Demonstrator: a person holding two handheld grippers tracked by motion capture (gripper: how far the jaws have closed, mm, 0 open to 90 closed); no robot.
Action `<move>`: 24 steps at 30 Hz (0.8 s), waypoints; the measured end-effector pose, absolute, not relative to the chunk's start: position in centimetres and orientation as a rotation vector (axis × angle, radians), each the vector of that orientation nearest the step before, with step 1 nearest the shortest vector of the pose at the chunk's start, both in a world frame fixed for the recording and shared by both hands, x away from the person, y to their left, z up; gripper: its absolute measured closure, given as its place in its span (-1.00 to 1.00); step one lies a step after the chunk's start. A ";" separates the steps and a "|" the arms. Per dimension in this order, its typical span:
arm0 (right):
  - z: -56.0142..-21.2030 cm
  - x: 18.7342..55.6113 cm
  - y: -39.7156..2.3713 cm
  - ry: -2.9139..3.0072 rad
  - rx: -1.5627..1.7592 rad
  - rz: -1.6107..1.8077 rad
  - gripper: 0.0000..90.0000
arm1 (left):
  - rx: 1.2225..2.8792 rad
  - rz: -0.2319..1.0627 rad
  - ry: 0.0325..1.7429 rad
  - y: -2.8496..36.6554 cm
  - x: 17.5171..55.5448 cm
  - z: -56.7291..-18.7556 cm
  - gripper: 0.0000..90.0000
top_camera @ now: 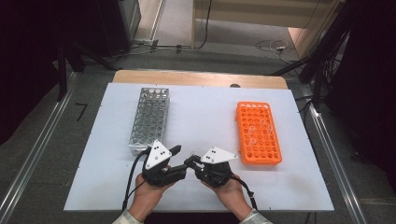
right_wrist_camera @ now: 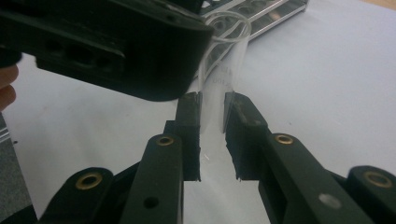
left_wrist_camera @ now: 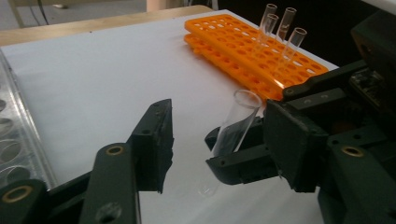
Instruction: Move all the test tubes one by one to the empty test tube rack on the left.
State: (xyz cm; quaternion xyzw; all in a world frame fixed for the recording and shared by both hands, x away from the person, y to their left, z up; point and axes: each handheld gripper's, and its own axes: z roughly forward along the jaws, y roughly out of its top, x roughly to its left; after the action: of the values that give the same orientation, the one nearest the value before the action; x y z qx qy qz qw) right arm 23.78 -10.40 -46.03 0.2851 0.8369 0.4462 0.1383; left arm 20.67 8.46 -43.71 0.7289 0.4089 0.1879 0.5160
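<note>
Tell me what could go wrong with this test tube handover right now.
The right gripper pinches the clear test tube low on its body, so a bump from the left gripper, whose jaws stand either side of it without pressing, could tilt it or knock it free. Glass between hard jaws might crack if the left gripper closes unevenly. Dropped, it could roll off the white table.

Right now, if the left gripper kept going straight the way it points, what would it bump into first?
Probably the clear glass test tube clamped in the right gripper, just ahead of the left gripper; the orange plastic rack lies farther beyond, though depth is unclear.
</note>
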 end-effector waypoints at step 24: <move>-46.0 23.6 -10.3 2.434 0.821 1.304 0.61 | 1.798 0.491 0.937 7.4 20.8 -43.6 0.67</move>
State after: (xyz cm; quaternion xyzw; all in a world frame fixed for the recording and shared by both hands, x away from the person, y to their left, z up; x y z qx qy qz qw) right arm 23.64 -10.32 -46.00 0.2826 0.8378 0.4487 0.1300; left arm 20.81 7.44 -43.63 0.7446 0.3882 0.2034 0.5035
